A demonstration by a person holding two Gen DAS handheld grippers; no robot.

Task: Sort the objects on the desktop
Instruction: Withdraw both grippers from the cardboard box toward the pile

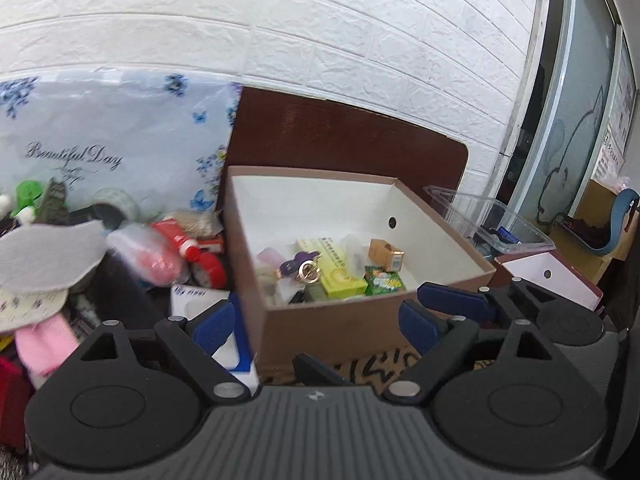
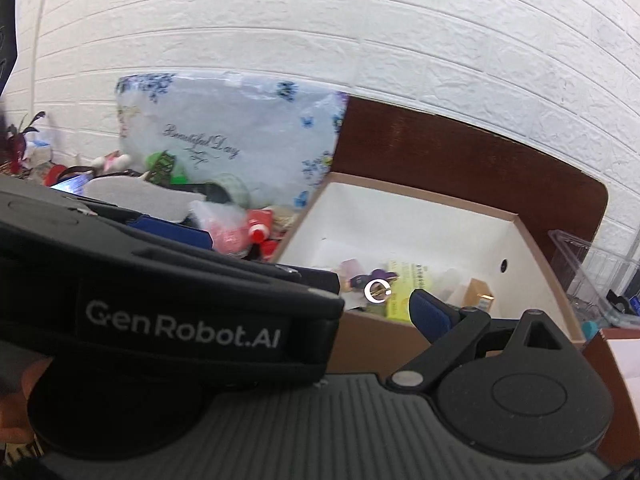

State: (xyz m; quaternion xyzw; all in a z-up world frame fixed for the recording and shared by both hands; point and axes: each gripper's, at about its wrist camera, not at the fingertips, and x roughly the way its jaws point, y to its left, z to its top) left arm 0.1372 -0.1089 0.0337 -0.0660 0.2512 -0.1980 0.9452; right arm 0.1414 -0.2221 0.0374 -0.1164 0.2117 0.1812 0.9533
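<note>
My left gripper (image 1: 316, 324) hangs wide apart, holding nothing, just before the brown cardboard box with white lining (image 1: 440, 220). My right gripper (image 2: 400, 304) is half hidden; I cannot tell its spread. A yellow-green packet (image 1: 340, 276) lies inside the box.

brown box (image 1: 340, 320) with white inside, pale bag (image 1: 116, 140) with blue flowers, yellow-green packet (image 1: 340, 276), white brick wall (image 1: 280, 20).

Left tool (image 1: 316, 326) fingers spread wide, empty, right tool (image 1: 452, 300) just beside it, spread unclear.
</note>
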